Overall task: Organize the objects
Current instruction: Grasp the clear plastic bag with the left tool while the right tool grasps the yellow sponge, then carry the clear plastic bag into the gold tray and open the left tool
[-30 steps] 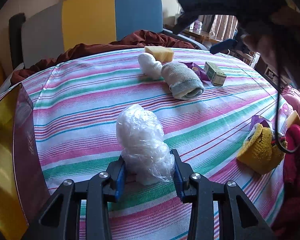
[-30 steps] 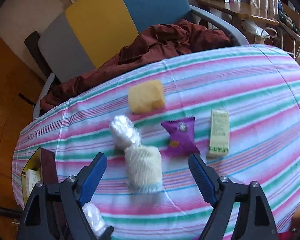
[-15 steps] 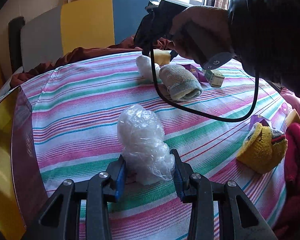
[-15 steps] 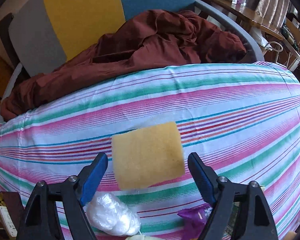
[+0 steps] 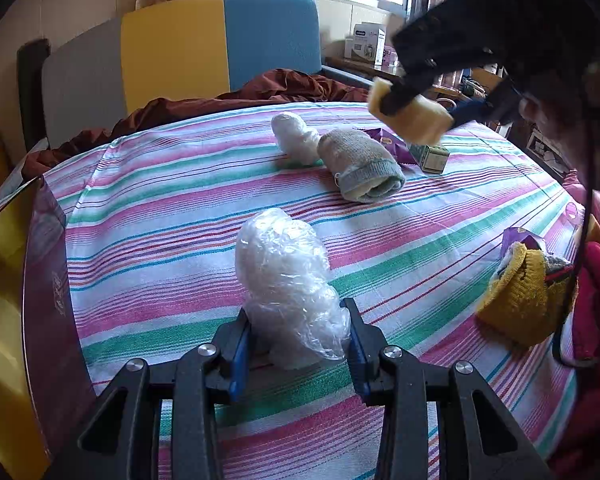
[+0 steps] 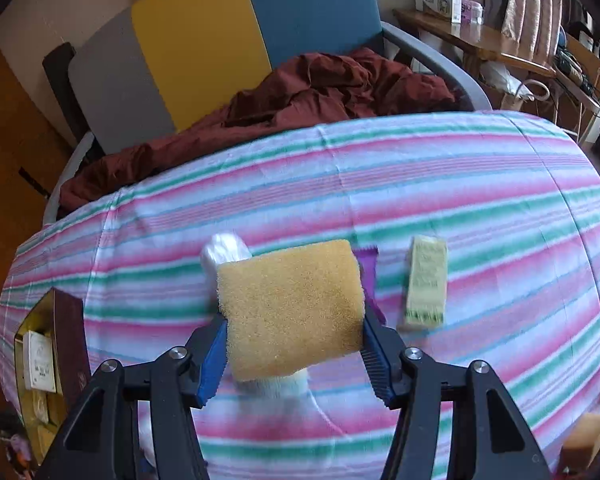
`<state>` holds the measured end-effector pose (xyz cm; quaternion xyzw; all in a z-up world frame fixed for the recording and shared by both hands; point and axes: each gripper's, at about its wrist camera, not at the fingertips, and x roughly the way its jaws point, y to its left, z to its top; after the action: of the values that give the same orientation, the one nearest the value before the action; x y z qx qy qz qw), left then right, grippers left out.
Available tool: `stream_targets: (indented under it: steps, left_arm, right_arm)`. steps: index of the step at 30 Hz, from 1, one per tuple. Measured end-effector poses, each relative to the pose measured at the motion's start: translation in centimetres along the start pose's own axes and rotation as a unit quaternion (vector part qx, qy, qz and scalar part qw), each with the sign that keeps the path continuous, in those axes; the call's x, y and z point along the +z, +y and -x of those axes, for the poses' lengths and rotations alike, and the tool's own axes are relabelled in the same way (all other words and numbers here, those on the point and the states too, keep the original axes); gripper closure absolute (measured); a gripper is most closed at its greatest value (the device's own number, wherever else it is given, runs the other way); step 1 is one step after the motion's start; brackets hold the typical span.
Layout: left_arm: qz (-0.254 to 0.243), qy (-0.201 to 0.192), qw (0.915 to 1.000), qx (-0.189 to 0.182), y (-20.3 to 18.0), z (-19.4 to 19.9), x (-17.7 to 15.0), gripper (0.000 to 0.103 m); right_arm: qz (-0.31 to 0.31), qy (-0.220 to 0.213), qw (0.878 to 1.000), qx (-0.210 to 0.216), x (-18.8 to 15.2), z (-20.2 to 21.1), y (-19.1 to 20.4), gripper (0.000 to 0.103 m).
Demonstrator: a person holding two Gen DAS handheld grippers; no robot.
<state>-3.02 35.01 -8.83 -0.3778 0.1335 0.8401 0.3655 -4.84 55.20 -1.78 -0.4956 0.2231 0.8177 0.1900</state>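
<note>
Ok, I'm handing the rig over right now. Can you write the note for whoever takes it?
Left gripper: shut on the clear plastic bundle, resting on the striped tablecloth.
Right gripper: jaws just closed onto the yellow sponge, now lifted off the cloth.
Still on the table: second plastic bundle, rolled grey sock, purple packet, green box, yellow knit item.
Open box at the table's left edge already holds some items.
Done: two items gripped. Left: place them, probably in the box, then collect the rest.
</note>
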Motion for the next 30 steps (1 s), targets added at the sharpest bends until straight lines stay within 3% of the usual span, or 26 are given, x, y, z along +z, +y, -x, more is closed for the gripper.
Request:
stream_targets:
  steps: [6, 24, 30]
  left_arm:
    - [-0.003, 0.001, 1.0, 0.005, 0.1, -0.1, 0.0, 0.062]
    - [-0.028, 0.021, 0.999, 0.029, -0.9, -0.2, 0.4, 0.062]
    - [-0.01, 0.025, 0.9994, 0.022, -0.6, 2.2, 0.6, 0.064]
  right_arm:
    - [-0.023, 0.05, 0.998, -0.003, -5.0, -2.0, -1.8, 0.044]
    - [-0.012, 0.044, 0.999, -0.021, -5.1, -2.9, -1.9, 0.044]
    - [-0.012, 0.043, 0.999, -0.02, -5.1, -2.8, -2.0, 0.044]
